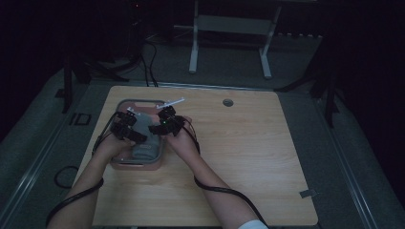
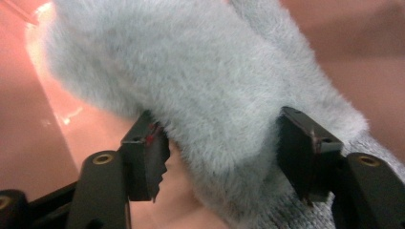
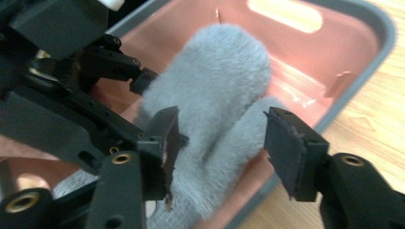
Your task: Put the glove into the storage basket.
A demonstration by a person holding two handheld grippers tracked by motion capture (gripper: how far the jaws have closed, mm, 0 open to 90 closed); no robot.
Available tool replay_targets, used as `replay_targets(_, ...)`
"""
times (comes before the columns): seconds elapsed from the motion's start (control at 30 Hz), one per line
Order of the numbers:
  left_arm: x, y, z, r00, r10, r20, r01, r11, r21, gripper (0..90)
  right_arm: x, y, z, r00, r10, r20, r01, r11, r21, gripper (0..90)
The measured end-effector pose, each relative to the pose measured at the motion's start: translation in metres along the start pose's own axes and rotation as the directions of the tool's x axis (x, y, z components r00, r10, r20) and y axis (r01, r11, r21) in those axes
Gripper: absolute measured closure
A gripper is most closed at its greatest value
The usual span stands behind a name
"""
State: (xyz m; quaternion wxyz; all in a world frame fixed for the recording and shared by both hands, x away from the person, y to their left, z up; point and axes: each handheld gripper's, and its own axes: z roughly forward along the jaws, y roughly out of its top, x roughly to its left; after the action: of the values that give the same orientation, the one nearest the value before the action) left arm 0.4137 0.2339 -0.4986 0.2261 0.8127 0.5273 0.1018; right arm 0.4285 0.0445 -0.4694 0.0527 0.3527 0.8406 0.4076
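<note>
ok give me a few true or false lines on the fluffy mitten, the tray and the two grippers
1. The grey mitten lies inside the pink tray. True.
2. The tray stands on a wooden table. True.
3. The mitten is bright red. False: it is pale grey and furry.
4. The right gripper is clamped tight on the tray's rim. False: its jaws stand apart over the mitten, inside the rim.
5. The left gripper has the mitten between its jaws. True: the jaws stand parted on either side of it.
6. The tray is piled with cups. False: the mitten is the one thing seen in it.
</note>
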Motion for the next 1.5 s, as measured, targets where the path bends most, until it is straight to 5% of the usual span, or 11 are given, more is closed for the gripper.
replay_targets(0.2,0.000,-0.006,-0.015,1.0000,-0.001,0.000,0.001,0.9972,-0.074,18.6,-0.010,-0.004,-0.017,0.9994,-0.008,-0.033,0.007,1.000,-0.007,31.6)
replay_targets(0.4,-0.007,-0.020,-0.024,0.9974,0.055,-0.047,-0.061,0.9889,-0.135,12.4,-0.016,-0.011,-0.034,0.9970,-0.044,-0.064,0.044,0.999,-0.011,17.4)
replay_targets(0.53,-0.007,-0.027,-0.030,0.9981,0.048,-0.039,-0.054,0.9834,-0.173,7.4,-0.020,-0.016,-0.039,0.9957,-0.076,-0.053,0.076,0.997,0.003,15.1)
replay_targets(0.7,-0.010,-0.035,-0.048,0.9994,0.004,-0.033,-0.013,0.9569,-0.290,5.2,-0.028,-0.024,-0.053,0.9951,-0.088,-0.045,0.088,0.996,-0.007,14.2)
replay_targets(0.73,-0.010,-0.035,-0.048,0.9994,0.004,-0.033,-0.013,0.9569,-0.290,4.8,-0.028,-0.024,-0.053,0.9951,-0.088,-0.045,0.088,0.996,-0.007,14.2)
replay_targets(0.93,-0.024,-0.039,-0.058,0.9998,0.020,-0.001,-0.019,0.9314,-0.364,4.8,-0.036,-0.034,-0.070,0.9944,-0.097,-0.042,0.095,0.995,-0.036,14.4)
replay_targets(1.07,-0.037,-0.038,-0.060,0.9984,0.055,0.010,-0.047,0.9218,-0.385,4.8,-0.038,-0.039,-0.077,0.9929,-0.111,-0.043,0.109,0.993,-0.044,14.3)
replay_targets(1.17,-0.060,-0.035,-0.059,0.9918,0.121,0.043,-0.093,0.9081,-0.408,4.8,-0.042,-0.050,-0.089,0.9900,-0.138,-0.029,0.137,0.990,-0.041,14.3)
replay_targets(1.4,-0.082,-0.030,-0.053,0.9808,0.182,0.069,-0.138,0.8984,-0.417,4.7,-0.056,-0.067,-0.105,0.9899,-0.141,-0.016,0.140,0.989,-0.047,14.3)
replay_targets(1.5,-0.098,-0.031,-0.049,0.9691,0.222,0.107,-0.152,0.8807,-0.449,4.1,-0.063,-0.077,-0.112,0.9879,-0.152,-0.029,0.151,0.987,-0.054,14.3)
